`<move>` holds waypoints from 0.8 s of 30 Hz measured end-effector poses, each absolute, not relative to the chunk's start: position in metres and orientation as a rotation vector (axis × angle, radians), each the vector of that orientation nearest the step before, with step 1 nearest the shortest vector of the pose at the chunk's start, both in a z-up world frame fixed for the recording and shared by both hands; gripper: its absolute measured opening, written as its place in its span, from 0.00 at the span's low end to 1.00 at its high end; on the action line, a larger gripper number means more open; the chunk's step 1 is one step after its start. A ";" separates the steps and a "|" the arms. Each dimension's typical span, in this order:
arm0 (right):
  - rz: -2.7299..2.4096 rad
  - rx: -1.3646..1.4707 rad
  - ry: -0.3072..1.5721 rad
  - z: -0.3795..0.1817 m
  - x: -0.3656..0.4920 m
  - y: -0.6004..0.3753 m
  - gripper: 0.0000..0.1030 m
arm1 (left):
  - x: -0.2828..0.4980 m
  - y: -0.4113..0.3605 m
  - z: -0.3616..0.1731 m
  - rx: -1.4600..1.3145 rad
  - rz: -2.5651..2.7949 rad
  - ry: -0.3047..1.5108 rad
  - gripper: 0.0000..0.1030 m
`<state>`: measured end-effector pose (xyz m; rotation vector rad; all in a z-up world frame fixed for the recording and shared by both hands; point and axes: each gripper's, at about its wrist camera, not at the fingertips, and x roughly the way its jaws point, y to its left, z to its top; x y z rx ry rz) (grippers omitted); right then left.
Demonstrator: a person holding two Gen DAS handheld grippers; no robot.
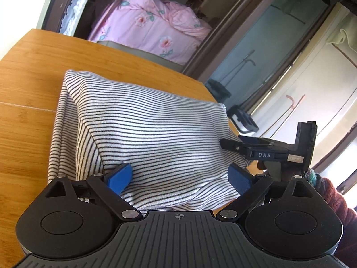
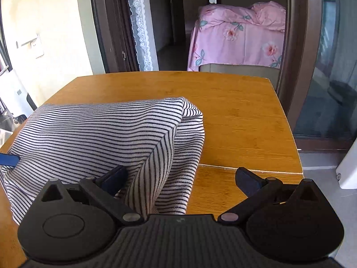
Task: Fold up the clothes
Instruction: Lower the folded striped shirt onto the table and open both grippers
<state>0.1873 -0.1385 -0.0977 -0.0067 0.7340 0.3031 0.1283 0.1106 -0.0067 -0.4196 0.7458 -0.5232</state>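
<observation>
A white garment with thin dark stripes [image 1: 145, 129] lies partly folded on the wooden table [image 1: 29, 82], its near edge raised. My left gripper [image 1: 178, 178] is open, its blue fingers [image 1: 119, 178] wide apart on either side of the raised cloth near its edge. The other gripper [image 1: 267, 150] shows at the right of the left wrist view, touching the cloth's right side. In the right wrist view the garment [image 2: 100, 134] fills the left half. My right gripper [image 2: 181, 177] is open; a fold of cloth hangs between its fingers, beside the left finger [image 2: 113, 178].
The table [image 2: 241, 120] has bare wood to the right and a seam across it. Its far edge and right edge are close. Beyond stand a chair back [image 2: 236, 68], a pink flowered bedcover [image 2: 238, 35], a door frame and a glass door.
</observation>
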 end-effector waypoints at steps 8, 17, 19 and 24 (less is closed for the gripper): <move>0.366 -0.097 0.717 -0.104 0.143 -0.117 1.00 | 0.171 0.119 -0.009 -0.473 -0.407 0.696 0.97; 0.450 -0.099 0.589 -0.061 0.128 -0.122 1.00 | 0.177 0.101 0.005 -0.355 -0.328 0.666 0.99; 0.416 -0.073 0.576 -0.053 0.142 -0.128 1.00 | 0.163 0.096 0.013 -0.327 -0.351 0.653 0.99; 0.246 -0.096 0.593 -0.062 0.186 -0.125 1.00 | 0.137 0.077 0.030 -0.319 -0.485 0.658 0.99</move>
